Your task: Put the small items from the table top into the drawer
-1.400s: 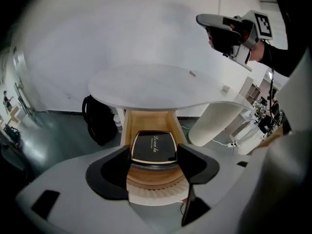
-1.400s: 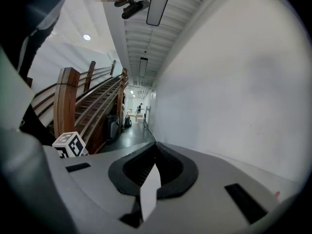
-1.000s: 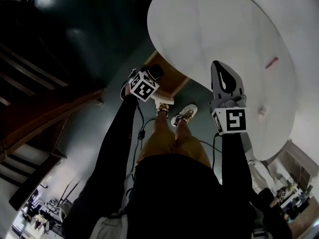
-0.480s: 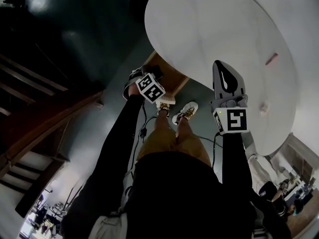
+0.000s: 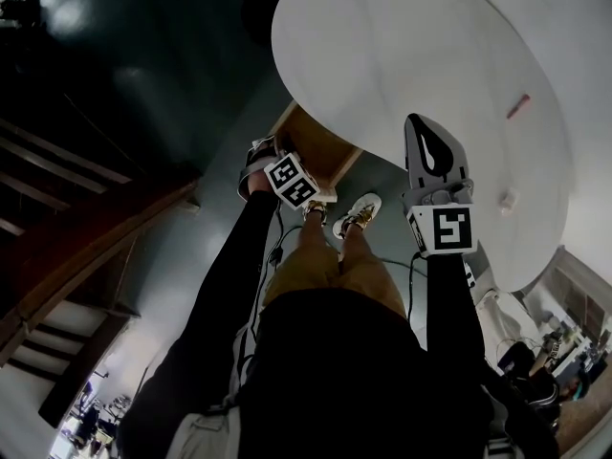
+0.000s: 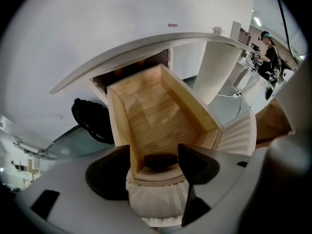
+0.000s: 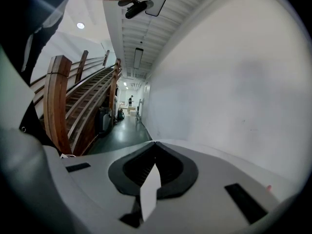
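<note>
A wooden drawer [image 5: 323, 142] stands pulled out from under the round white table [image 5: 402, 46]. In the left gripper view its inside [image 6: 156, 111] is bare. My left gripper [image 5: 285, 168] is at the drawer's front, shut on the dark knob [image 6: 161, 161], with one jaw on each side of it. Out on the table top lie a thin pink stick [image 5: 518, 106] and a small pale item [image 5: 508, 200]. My right gripper [image 5: 423, 130] hovers over the table's near side, shut and holding nothing; its closed jaws [image 7: 155, 147] point along a white wall.
The person's legs and shoes [image 5: 354, 218] stand just behind the drawer. A wooden staircase [image 5: 86, 247] runs along the left. A black looped cable or bag [image 6: 90, 121] lies on the floor beside the drawer. The white ribbed table pedestal [image 6: 219, 67] stands right of the drawer.
The left gripper has drawn back toward the person with the knob in it, and the drawer has slid further out from under the table. The right gripper has hardly moved.
</note>
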`<state>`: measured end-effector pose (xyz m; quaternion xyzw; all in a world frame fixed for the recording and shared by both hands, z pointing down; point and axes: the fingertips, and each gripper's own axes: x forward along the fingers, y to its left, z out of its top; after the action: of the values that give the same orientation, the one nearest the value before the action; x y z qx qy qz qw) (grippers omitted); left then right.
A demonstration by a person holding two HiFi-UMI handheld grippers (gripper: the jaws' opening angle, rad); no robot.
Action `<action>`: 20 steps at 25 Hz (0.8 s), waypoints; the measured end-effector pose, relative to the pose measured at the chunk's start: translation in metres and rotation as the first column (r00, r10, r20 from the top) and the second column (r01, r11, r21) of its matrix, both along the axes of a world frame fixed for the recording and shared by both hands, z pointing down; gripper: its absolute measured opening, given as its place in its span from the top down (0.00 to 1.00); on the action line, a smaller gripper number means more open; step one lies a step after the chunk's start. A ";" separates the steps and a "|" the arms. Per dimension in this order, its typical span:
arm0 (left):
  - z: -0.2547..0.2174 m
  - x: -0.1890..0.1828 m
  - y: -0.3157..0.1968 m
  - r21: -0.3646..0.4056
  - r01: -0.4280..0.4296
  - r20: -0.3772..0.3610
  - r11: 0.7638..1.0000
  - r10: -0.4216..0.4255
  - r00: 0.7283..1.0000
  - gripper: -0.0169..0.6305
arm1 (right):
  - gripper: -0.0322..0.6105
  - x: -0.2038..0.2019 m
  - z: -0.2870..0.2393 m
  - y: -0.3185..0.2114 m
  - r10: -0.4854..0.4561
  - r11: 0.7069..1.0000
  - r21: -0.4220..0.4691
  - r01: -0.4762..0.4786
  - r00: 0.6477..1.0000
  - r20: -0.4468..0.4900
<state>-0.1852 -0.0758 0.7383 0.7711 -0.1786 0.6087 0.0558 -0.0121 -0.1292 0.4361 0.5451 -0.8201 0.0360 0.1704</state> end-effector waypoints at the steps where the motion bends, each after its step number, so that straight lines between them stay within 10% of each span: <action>1: -0.001 0.000 0.000 0.003 -0.005 0.001 1.000 0.005 1.000 0.47 | 0.91 -0.001 -0.001 0.000 -0.001 1.000 0.001 0.001 1.000 0.000; 20: -0.012 0.005 -0.005 0.033 0.037 -0.097 0.999 -0.034 0.995 0.47 | 0.91 -0.008 -0.006 0.000 0.006 1.000 0.016 -0.006 1.000 0.000</action>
<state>-0.1802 -0.0811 0.7267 0.7971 -0.2001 0.5664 0.0617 -0.0197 -0.1293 0.4306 0.5488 -0.8188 0.0299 0.1658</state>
